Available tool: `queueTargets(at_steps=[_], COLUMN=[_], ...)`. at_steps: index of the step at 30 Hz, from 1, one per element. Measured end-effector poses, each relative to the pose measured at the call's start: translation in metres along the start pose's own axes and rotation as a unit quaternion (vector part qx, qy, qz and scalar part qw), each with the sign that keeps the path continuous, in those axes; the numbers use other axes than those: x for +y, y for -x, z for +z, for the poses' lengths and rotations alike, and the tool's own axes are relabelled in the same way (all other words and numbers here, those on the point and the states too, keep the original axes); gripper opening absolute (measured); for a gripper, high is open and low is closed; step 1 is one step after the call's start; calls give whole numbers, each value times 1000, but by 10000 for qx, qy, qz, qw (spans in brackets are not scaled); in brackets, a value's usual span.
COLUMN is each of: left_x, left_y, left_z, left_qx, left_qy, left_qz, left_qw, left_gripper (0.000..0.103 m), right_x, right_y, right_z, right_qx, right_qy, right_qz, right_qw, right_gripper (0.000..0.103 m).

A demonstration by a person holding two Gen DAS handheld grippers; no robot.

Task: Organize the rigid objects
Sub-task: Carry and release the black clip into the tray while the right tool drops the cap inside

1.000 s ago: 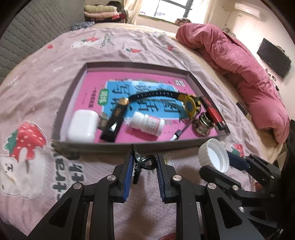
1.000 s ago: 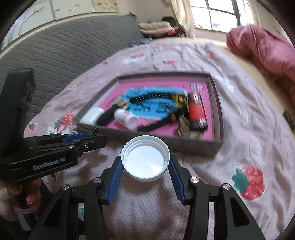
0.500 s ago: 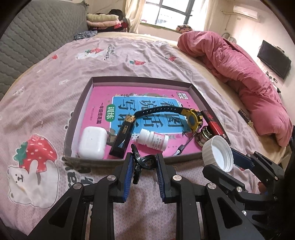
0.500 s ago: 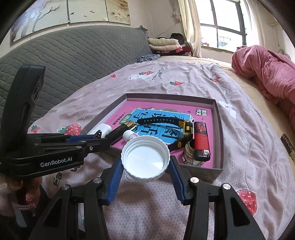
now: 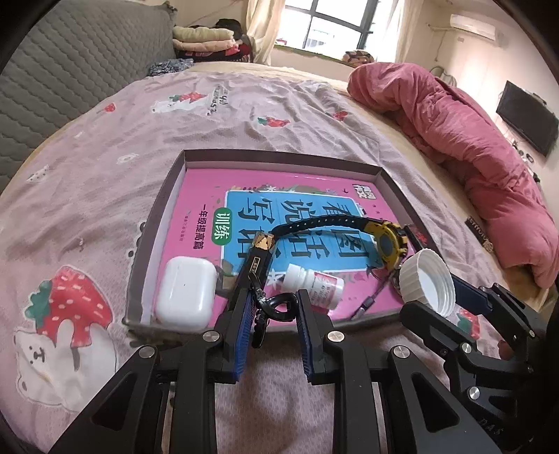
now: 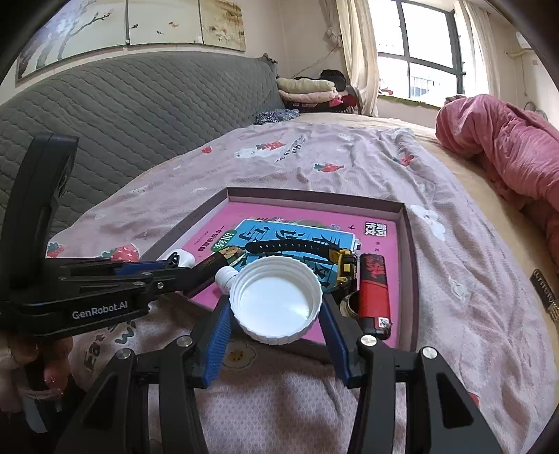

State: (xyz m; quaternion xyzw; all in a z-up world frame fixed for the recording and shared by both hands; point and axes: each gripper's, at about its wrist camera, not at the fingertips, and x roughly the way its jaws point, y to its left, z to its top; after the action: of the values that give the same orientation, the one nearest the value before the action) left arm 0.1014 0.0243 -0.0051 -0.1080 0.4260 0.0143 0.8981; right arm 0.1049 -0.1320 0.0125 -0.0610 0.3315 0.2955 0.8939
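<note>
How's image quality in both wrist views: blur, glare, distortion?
Left wrist: sharp, no motion blur; heavy fisheye bending of the tray edges, dark vignette corners, window blown out. Right wrist: equally sharp; window overexposed, white cap bright but readable, soft daylight, faint shadows.

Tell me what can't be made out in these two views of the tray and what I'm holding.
- Metal ring: right wrist view, mostly behind the white cap and red lighter; identity unclear.
- Earbud case: right wrist view, mostly hidden by the left tool.
- Black clip in the left tool: left wrist view, its lower end hidden between the fingers.
- Pill bottle label: too small to read.
</note>
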Motion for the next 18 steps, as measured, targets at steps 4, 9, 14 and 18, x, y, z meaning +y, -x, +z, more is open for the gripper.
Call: queueTargets(at_steps=[4, 9, 14, 18], left_x=[0, -5, -6, -7], left_y=[-11, -22, -30, -33], left_z=[3, 7, 9, 8], left_qx=[41, 36, 22, 28], left_qy=[11, -52, -85, -91], left_qz=[-17, 15, -5, -30], left_qw=[10000, 10000, 10000, 9999], left_gripper=[25, 25, 25, 25], right_x=[-1, -3, -5, -6], right_y=[-11, -24, -34, -37], right_z=[1, 0, -3, -3], right_qx=[73, 215, 328, 305], right_qy=[58, 20, 8, 4], right_qz=[-85, -226, -370, -410], right_qw=[9999, 9995, 9988, 9987], right_gripper=[50, 50, 50, 50])
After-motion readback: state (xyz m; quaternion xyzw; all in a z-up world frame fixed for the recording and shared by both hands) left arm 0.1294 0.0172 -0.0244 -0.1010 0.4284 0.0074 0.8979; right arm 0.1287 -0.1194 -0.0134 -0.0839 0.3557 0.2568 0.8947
